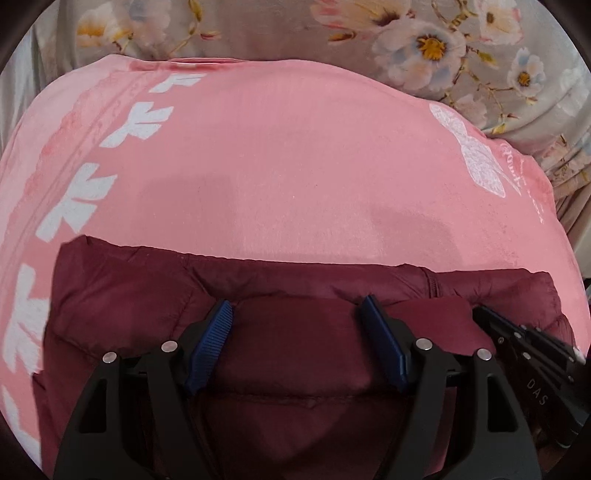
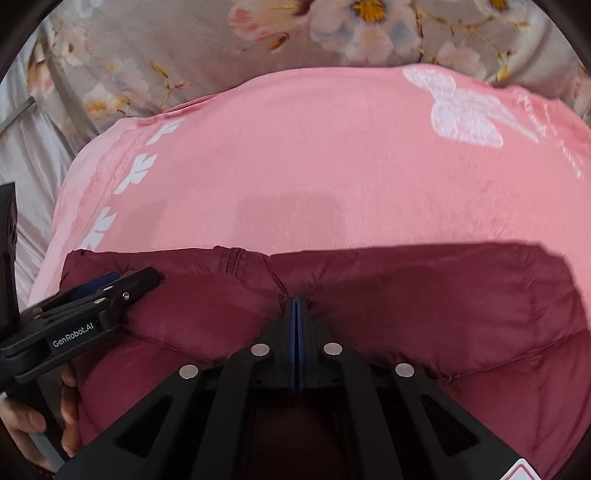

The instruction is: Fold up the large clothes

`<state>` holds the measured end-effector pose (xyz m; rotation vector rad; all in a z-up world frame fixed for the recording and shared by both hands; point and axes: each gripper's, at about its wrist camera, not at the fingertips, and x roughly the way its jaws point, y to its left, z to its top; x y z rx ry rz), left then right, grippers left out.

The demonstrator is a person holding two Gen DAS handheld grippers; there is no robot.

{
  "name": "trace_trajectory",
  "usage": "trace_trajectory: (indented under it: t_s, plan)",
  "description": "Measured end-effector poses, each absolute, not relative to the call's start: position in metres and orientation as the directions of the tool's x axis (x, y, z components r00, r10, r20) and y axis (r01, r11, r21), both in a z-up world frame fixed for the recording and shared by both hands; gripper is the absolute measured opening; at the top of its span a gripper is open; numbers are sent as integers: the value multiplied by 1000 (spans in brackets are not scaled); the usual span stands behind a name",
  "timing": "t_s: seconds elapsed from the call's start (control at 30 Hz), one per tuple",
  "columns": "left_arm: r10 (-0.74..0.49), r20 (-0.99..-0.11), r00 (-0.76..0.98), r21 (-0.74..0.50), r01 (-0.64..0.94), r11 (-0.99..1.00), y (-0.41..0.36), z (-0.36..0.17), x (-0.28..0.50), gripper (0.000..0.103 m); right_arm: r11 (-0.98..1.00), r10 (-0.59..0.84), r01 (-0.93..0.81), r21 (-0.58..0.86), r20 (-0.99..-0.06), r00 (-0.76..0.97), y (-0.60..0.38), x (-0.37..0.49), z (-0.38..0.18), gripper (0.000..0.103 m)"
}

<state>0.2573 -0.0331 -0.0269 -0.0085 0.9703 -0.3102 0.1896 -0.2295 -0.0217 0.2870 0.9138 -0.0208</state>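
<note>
hiding jacket [image 2: 406,295] fold, r claw [image 2: 297,306] prob pinching.

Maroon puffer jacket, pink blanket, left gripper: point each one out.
maroon puffer jacket [image 2: 443,295], right wrist view, on a quilted panel right of the shut jaws.
pink blanket [image 1: 295,166], left wrist view, on its plain middle.
left gripper [image 1: 295,308], left wrist view, midway between its open blue fingertips.

Pink blanket [image 1: 295,166] with white leaf prints, grey floral bedsheet [image 1: 258,29] behind, soft daylight
</note>
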Motion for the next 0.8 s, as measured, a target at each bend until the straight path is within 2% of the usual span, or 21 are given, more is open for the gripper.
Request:
trace_trajectory:
  t_s: [0.2, 0.57, 0.73, 0.8]
  plan:
    - [-223, -778, 587, -90, 247, 965, -40, -36, 250, 75, 969, 78, 133, 209, -768, 635, -223, 187, -30, 0]
    - [-167, -781, 602, -24, 239, 971, -49, -44, 252, 79, 964, 87, 134, 228, -752, 653, -224, 188, -32, 0]
    - [-177, -782, 598, -35, 242, 970, -48, -42, 252, 80, 945, 138, 131, 299, -729, 671, -233, 185, -30, 0]
    - [-246, -773, 584, -107, 263, 959, -34, -33, 251, 79, 930, 142, 152, 335, -707, 693, -247, 174, -14, 0]
